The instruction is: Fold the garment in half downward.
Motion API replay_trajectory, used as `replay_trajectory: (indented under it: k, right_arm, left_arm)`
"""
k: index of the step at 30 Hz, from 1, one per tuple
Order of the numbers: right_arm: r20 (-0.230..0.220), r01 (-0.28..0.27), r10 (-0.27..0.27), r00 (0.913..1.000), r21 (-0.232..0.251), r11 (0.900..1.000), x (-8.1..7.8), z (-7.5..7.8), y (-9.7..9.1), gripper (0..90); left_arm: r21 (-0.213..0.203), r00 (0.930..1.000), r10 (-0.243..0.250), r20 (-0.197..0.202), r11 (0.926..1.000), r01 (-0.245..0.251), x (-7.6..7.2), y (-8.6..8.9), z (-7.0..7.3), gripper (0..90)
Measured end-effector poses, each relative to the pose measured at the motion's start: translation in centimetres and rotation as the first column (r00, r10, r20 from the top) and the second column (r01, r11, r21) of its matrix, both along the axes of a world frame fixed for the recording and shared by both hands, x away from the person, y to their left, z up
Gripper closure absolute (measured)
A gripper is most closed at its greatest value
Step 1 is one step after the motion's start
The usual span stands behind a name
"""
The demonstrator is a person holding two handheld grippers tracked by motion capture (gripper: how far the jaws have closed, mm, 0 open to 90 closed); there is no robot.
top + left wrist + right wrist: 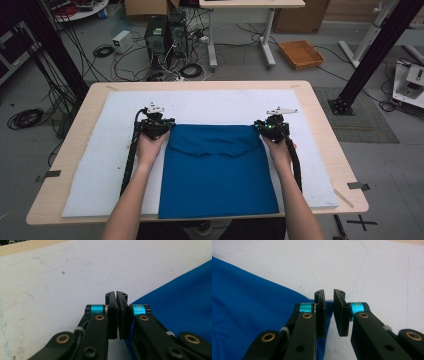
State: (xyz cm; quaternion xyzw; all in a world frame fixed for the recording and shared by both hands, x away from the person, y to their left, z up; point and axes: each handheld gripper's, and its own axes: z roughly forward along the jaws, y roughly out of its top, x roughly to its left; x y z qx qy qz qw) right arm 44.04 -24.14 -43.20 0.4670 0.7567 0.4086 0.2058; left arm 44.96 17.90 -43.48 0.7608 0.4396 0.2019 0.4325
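The forearms [135, 200] come in from the near edge of the tabletop [75, 125], one on each side of the blue cloth [217, 175]. The cloth lies flat on the white mat [100, 170], its near edge hanging just over the mat's near edge, its far part folded back toward the person so that a ragged flap edge crosses it from left to right. The fold forms the cloth's far edge, a straight line between the two tongs.

The left tongs [159, 126] sit at the far left corner of the cloth. In the left gripper view the left tongs [116, 296] are pressed together with only a hairline between the tips, nothing caught there, and the cloth [180, 307] lies just beside them on the right.

The right tongs [270, 127] sit at the far right corner. In the right gripper view the right tongs [329, 296] stand slightly spread, a narrow gap between them showing bare mat [374, 270]; the cloth [249, 305] runs up to and under the left jaw, not pinched.

Beyond the fold the mat is bare to its far edge, and bare strips flank the cloth left and right.
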Motion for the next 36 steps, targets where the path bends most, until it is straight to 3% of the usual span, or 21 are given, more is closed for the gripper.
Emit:
replay_trajectory:
  k: [3, 6, 9, 13, 17, 19, 21, 23, 25, 28, 32, 36]
  right_arm:
    - [-0.003, 0.017, -0.017, 0.9999, -0.005, 0.9998, 0.0, 0.1, -0.3, 81.9]
    - [-0.004, 0.028, -0.028, 0.9996, -0.001, 0.9996, 0.0, 0.1, -0.6, 82.0]
    - [0.002, 0.033, -0.033, 0.9994, 0.011, 0.9994, -0.3, 0.2, -0.9, 80.2]
    - [0.012, 0.034, -0.035, 0.9993, 0.032, 0.9989, -1.0, 0.6, -1.0, 73.6]
    - [0.006, 0.018, -0.018, 0.9998, 0.053, 0.9984, -2.1, 1.4, -1.0, 69.7]
    - [0.037, 0.007, -0.009, 0.9993, 0.064, 0.9979, -3.0, 1.7, -1.1, 69.5]
    - [0.034, -0.001, -0.002, 0.9994, 0.085, 0.9964, -3.9, 1.9, -1.2, 69.1]
    - [0.029, -0.004, 0.001, 0.9996, 0.102, 0.9947, -4.5, 1.7, -1.3, 69.1]
    - [0.024, -0.006, 0.003, 0.9997, 0.108, 0.9941, -4.9, 1.3, -1.5, 69.1]
    - [0.013, 0.0, -0.002, 0.9999, 0.124, 0.9922, -5.2, 0.8, -1.9, 68.0]
    - [0.003, 0.007, -0.008, 1.0, 0.142, 0.9898, -5.5, 0.2, -2.3, 67.9]
    - [-0.008, 0.008, -0.006, 0.9999, 0.147, 0.9891, -5.5, 0.0, -2.4, 67.8]
  left_arm:
    - [0.006, 1.0, 0.001, 0.009, 1.0, -0.001, 0.0, -0.1, 0.1, 87.8]
    - [0.02, 0.9999, -0.006, -0.008, 0.9998, 0.006, 0.3, -0.1, 0.2, 87.8]
    - [0.0, 1.0, -0.001, 0.006, 1.0, 0.001, 0.3, -0.3, 0.5, 87.6]
    - [0.006, 0.9993, 0.037, 0.004, 0.9993, -0.037, -0.3, 0.0, 1.0, 71.6]
    - [-0.052, 0.9995, 0.031, -0.001, 0.9981, -0.031, -2.5, 0.9, 1.6, 66.9]
    - [-0.117, 0.9981, 0.005, -0.062, 0.9931, -0.012, -3.5, 1.6, 1.5, 66.4]
    - [-0.174, 0.9875, -0.035, -0.154, 0.9848, 0.008, -4.1, 2.1, 1.1, 66.4]
    - [-0.209, 0.9776, -0.051, -0.204, 0.9779, 0.008, -4.7, 2.3, 0.7, 66.6]
    - [-0.209, 0.9738, -0.049, -0.222, 0.978, 0.002, -5.1, 2.2, 0.5, 66.7]
    - [-0.234, 0.9653, -0.045, -0.257, 0.9722, -0.017, -5.2, 2.2, 0.0, 67.7]
    - [-0.211, 0.9587, -0.028, -0.283, 0.9768, -0.034, -5.2, 1.8, -0.3, 69.7]
    - [-0.203, 0.9576, -0.03, -0.286, 0.9786, -0.03, -5.3, 1.5, -0.4, 73.6]
